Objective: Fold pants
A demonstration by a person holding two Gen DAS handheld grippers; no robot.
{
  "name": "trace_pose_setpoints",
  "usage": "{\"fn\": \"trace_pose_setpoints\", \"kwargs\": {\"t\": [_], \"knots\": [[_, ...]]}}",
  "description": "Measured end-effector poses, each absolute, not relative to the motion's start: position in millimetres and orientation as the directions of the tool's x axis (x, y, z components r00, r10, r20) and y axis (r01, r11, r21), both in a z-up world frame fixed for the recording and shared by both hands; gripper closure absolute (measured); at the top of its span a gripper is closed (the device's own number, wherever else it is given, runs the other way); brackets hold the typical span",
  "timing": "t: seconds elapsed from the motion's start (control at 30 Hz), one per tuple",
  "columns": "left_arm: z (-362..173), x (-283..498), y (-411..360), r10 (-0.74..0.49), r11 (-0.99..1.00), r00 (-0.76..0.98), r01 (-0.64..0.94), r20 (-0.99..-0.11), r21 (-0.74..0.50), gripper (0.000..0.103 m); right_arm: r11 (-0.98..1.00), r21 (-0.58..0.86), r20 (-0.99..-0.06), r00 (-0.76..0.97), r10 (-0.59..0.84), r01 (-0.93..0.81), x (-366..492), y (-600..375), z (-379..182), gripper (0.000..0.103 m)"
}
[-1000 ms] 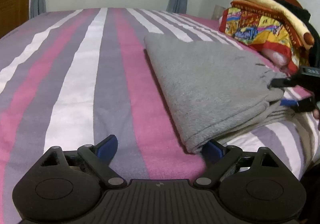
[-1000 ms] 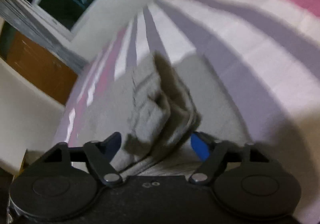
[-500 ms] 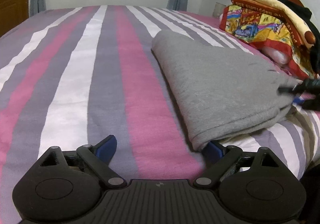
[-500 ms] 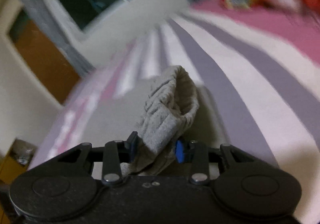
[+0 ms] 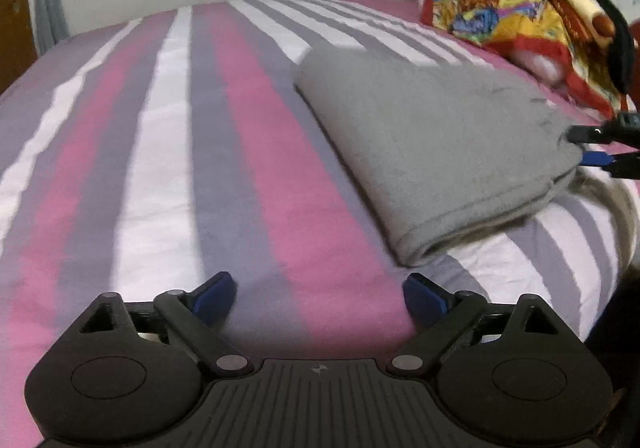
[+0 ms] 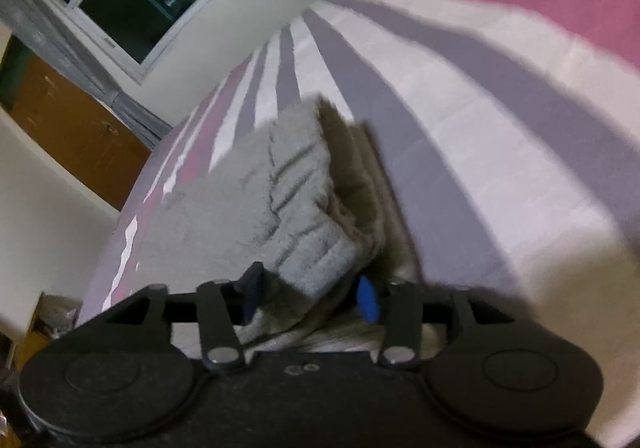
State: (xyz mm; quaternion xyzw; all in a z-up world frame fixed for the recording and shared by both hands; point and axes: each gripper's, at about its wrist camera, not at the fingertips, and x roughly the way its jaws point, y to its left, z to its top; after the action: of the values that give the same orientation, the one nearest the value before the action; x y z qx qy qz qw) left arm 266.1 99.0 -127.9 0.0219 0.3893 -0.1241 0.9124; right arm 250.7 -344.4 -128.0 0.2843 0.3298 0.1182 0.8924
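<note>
My left gripper (image 5: 318, 292) hangs released over the striped bed (image 5: 160, 152), nothing between its jaws. The folded grey pants (image 5: 432, 144) lie right of it on the bed, and my right gripper (image 6: 310, 294) has their bunched end between its opening jaws.

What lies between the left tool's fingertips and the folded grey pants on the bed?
Only bare striped bedsheet: the left wrist view shows the left tool open, with nothing before the folded grey pants.
</note>
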Motion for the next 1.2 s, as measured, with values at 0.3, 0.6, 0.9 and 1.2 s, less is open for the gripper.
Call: {"fn": "trace_pose_setpoints", "kwargs": {"t": [0.3,0.6,0.9,1.2], "knots": [[-95,320,47,-0.462,0.887,0.691,0.352,-0.555,-0.299,0.035,0.95,0.2,-0.541,0.781,0.311,-0.24,293,-294,-95,0.084],[-94,365,18,-0.458,0.885,0.667,0.406,-0.588,-0.228,0.034,0.939,0.142,-0.58,0.742,0.335,-0.313,314,-296,-93,0.078],[-133,458,-1,-0.412,0.907,0.605,0.342,-0.682,-0.245,0.034,0.958,0.088,-0.699,0.668,0.256,-0.274,392,-269,-120,0.076],[-131,429,-13,-0.322,0.923,0.645,0.376,-0.693,-0.079,0.034,0.959,0.05,-0.7,0.675,0.232,-0.278,370,-268,-124,0.061]]}}
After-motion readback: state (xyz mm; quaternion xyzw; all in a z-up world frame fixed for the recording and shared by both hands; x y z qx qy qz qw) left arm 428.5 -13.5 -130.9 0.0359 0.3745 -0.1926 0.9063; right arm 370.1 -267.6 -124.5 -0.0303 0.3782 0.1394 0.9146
